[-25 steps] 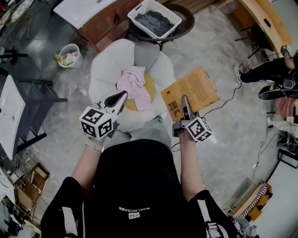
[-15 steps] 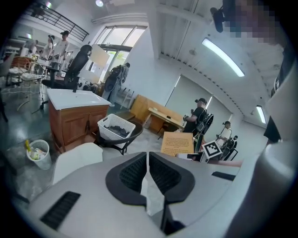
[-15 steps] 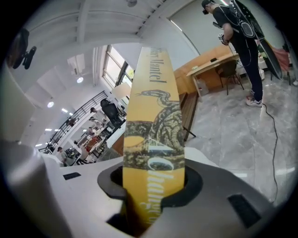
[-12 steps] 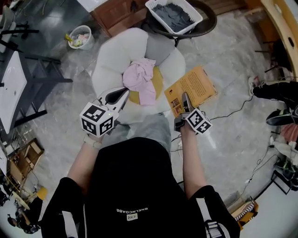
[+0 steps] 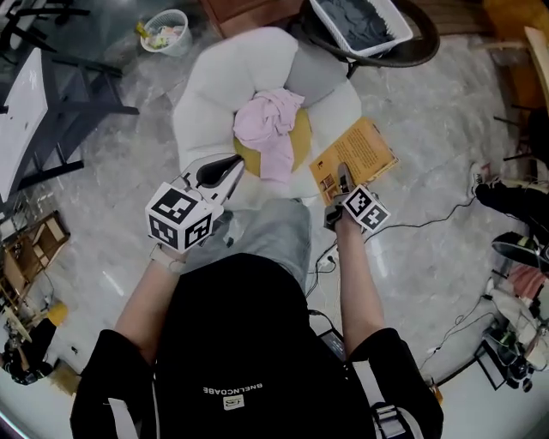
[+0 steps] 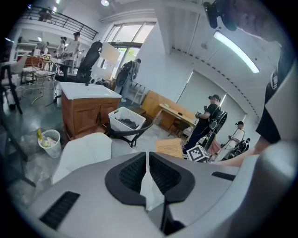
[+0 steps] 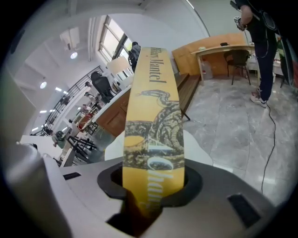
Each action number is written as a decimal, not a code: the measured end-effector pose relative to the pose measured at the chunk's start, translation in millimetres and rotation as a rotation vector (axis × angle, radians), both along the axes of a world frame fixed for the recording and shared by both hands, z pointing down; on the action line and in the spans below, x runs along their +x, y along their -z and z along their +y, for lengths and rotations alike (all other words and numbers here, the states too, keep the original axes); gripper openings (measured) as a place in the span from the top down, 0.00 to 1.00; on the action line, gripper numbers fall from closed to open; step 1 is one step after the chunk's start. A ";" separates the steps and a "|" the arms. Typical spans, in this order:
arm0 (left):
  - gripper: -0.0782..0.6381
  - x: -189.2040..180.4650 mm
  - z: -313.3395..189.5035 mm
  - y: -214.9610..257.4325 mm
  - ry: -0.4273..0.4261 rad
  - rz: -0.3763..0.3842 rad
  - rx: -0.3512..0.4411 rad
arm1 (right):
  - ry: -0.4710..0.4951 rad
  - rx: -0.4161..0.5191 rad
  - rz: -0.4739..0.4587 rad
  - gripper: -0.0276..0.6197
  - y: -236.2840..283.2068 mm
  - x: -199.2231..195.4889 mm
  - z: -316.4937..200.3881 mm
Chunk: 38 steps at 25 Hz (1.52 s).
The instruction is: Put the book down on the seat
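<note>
The white cushioned seat (image 5: 206,94) stands in front of me, with a pink cloth (image 5: 268,123) lying on its yellow cushion (image 5: 298,146). My right gripper (image 5: 341,174) is shut on the lower edge of the orange book (image 5: 356,154), which hangs flat over the seat's right rim and the floor. In the right gripper view the book's yellow spine (image 7: 153,121) rises from between the jaws of the right gripper (image 7: 152,179). My left gripper (image 5: 232,165) is shut with nothing in it, at the seat's near edge. The left gripper (image 6: 147,169) looks over the seat (image 6: 86,151) toward the book (image 6: 169,147).
A white basket (image 5: 360,19) of dark clothes rests on a dark round chair behind the seat. A small waste bin (image 5: 165,30) stands at the back left, a dark frame with a white top (image 5: 21,99) at the left. Cables (image 5: 412,227) run over the floor at the right.
The seat has drawn nearer and lower in the head view. The book, still held, now lies closer to the seat's right rim. The left gripper stays shut.
</note>
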State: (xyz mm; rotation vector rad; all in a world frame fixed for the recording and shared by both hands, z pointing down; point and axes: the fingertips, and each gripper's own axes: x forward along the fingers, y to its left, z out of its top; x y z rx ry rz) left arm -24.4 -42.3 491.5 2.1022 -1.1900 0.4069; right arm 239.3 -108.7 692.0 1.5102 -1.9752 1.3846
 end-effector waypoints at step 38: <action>0.87 -29.2 45.1 -172.3 0.318 0.008 -0.242 | 0.240 -0.317 0.370 0.71 -303.4 -1.1 -68.2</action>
